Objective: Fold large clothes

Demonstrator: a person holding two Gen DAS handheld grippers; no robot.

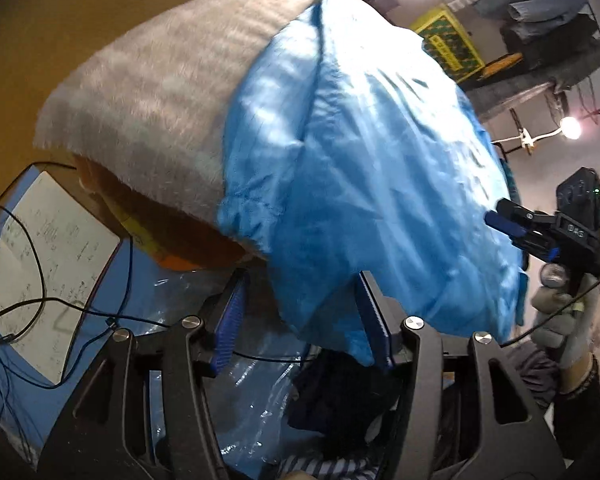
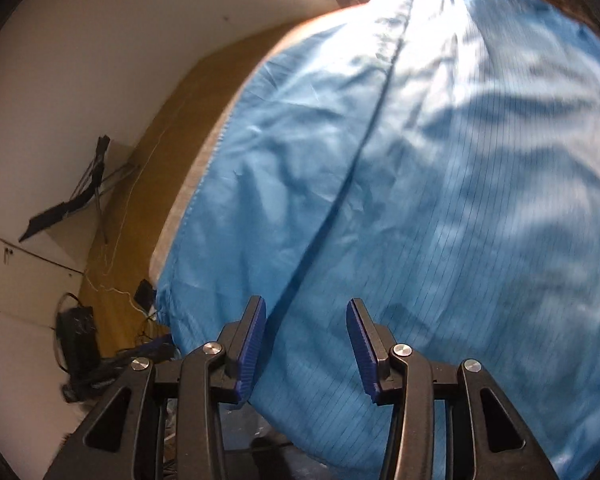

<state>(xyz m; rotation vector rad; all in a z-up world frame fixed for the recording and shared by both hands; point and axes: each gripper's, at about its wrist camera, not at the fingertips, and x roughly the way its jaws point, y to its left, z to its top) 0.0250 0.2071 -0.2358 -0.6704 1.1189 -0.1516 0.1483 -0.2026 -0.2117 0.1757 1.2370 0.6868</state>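
A large light-blue garment (image 1: 359, 168) lies spread over a grey fuzzy table cover (image 1: 148, 92), and its near edge hangs over the table's front. My left gripper (image 1: 300, 304) is open, with the hanging blue edge between and just beyond its blue pads. My right gripper also shows in the left wrist view (image 1: 515, 232) at the garment's right edge. In the right wrist view the right gripper (image 2: 305, 340) is open over the blue garment (image 2: 439, 200), whose pinstriped cloth fills most of the frame; a long fold line runs across it.
A whiteboard (image 1: 48, 264) and black cables (image 1: 28, 240) lie on the blue floor at left. Clear plastic (image 1: 256, 392) and dark clothes (image 1: 339, 396) sit under the table edge. A clothes rack (image 1: 551, 28) and a lamp (image 1: 571, 128) stand at right. A brown wall panel (image 2: 160, 184) is at left.
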